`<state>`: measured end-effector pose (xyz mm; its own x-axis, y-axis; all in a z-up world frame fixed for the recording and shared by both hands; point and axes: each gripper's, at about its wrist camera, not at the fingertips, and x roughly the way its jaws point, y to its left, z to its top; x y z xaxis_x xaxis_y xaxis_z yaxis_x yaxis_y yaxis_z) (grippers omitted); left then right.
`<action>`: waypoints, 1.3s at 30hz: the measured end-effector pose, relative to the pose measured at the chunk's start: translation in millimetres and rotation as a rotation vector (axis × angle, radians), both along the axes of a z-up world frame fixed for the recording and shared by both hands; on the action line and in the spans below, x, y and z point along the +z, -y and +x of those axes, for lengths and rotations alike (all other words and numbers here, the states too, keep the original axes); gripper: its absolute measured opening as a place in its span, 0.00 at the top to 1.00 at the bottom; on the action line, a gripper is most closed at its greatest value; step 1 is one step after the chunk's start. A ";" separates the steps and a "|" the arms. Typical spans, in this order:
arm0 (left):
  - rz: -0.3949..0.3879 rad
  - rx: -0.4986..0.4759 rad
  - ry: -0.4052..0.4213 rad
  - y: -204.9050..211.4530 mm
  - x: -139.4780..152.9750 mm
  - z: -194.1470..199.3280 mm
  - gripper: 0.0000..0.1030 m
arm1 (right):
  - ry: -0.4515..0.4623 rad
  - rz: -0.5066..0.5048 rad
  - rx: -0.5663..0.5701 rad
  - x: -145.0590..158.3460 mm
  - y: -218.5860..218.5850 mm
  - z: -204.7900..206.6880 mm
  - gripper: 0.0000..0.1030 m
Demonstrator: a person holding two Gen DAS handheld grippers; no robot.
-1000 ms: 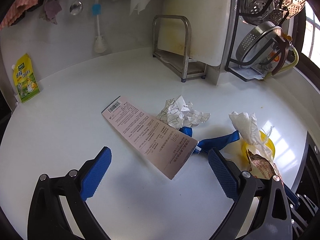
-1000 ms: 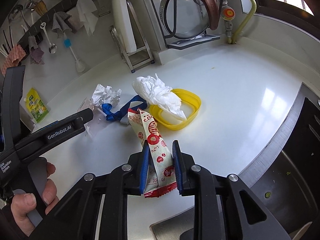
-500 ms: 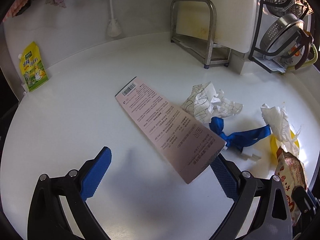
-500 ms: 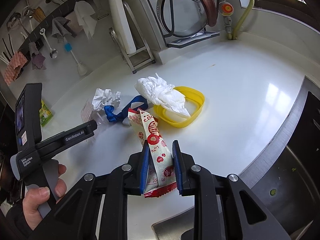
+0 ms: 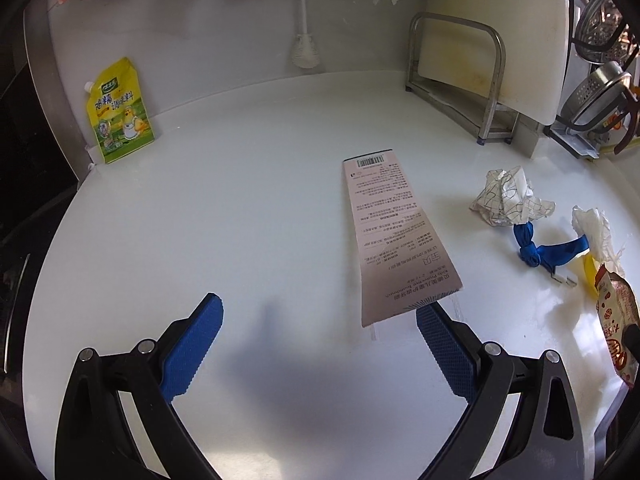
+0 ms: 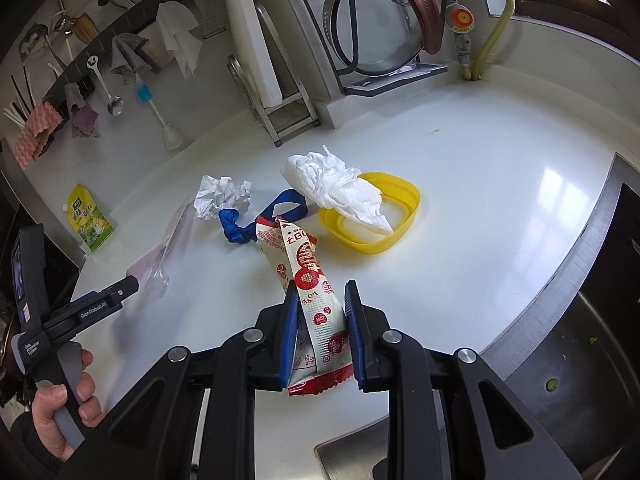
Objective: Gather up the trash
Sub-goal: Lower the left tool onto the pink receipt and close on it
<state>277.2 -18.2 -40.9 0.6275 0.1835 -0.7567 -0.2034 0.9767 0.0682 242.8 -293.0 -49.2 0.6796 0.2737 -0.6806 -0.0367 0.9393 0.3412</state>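
My right gripper [image 6: 320, 312] is shut on a red and white snack wrapper [image 6: 308, 280] and holds it above the white counter; the wrapper also shows in the left wrist view [image 5: 618, 328]. My left gripper [image 5: 320, 324] is open, low over the counter, with the near end of a flat pink printed package [image 5: 394, 240] just ahead of its right finger. Beyond lie a crumpled paper ball [image 5: 508, 200], a knotted blue strip [image 6: 256, 224], a white tissue [image 6: 340, 188] and a yellow plastic lid [image 6: 396, 216] under the tissue.
A yellow seasoning pouch [image 5: 118, 112] leans on the back wall. A steel rack with a cutting board [image 5: 492, 52] and a pot-lid rack [image 6: 384, 28] stand at the back. A sink [image 6: 580, 360] lies at the right counter edge. Utensils hang on the wall.
My left gripper has swung left and nearer to the pink package, which now points away from it. My right gripper holds the wrapper much as before.
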 end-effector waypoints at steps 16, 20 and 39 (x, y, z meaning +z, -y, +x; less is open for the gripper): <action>-0.040 -0.123 0.039 28.1 20.0 13.2 0.06 | 0.007 0.027 0.008 -1.1 2.2 -0.7 0.79; -0.008 -0.092 -0.003 25.7 9.7 46.5 0.06 | 0.002 0.031 0.012 -1.7 3.0 0.7 0.79; -0.078 -0.093 -0.115 11.8 -27.2 88.2 0.37 | -0.016 0.021 0.029 -6.7 -1.4 6.0 0.79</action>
